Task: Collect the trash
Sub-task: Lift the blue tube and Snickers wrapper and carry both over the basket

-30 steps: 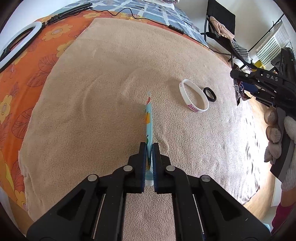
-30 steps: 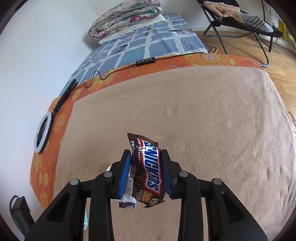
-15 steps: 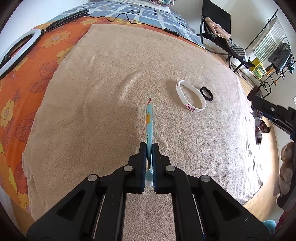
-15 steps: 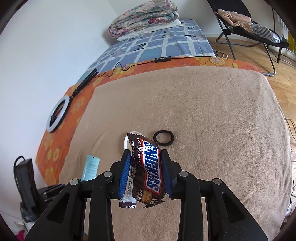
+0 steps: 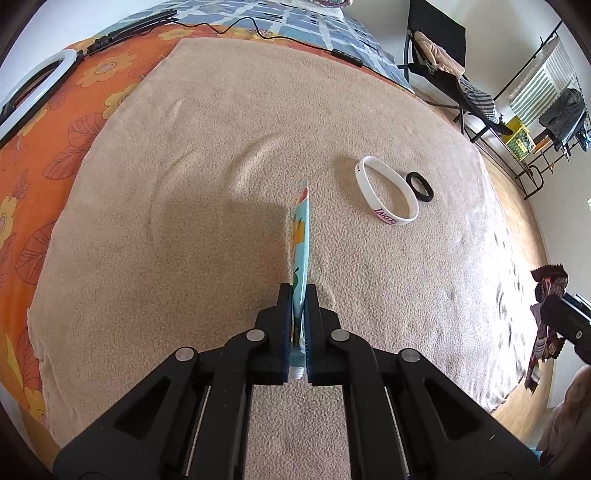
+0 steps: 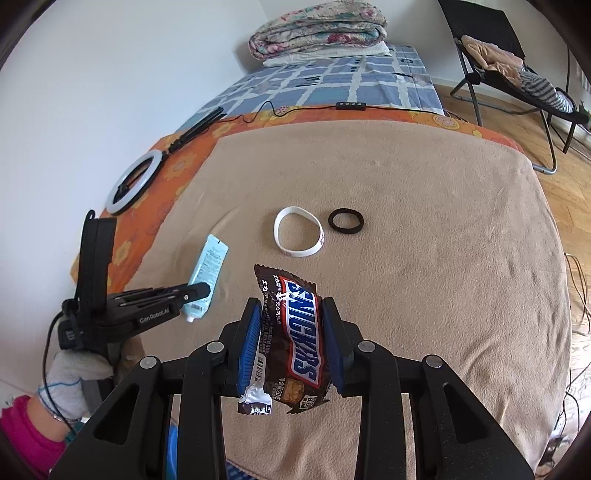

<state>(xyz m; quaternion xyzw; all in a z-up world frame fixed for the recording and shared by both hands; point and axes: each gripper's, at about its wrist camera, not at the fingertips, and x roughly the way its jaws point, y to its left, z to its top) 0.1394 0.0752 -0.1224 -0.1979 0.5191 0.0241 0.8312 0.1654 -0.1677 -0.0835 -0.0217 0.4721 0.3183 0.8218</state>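
My left gripper is shut on a flat light-blue sachet, seen edge-on and held just above the beige blanket. The right wrist view shows that gripper at the left, gripping the sachet near its lower end. My right gripper is shut on a brown Snickers wrapper, raised over the blanket's near side. The right gripper's tip and the wrapper also show at the right edge of the left wrist view.
A white wristband and a black hair tie lie on the blanket beyond the wrapper. A ring light rests on the orange sheet at left. Folded quilts sit at the far end, a folding chair on the floor at right.
My right gripper has drawn back with the Snickers wrapper, bringing the wristband, hair tie and left gripper into its view. The left gripper has stayed put with the sachet.
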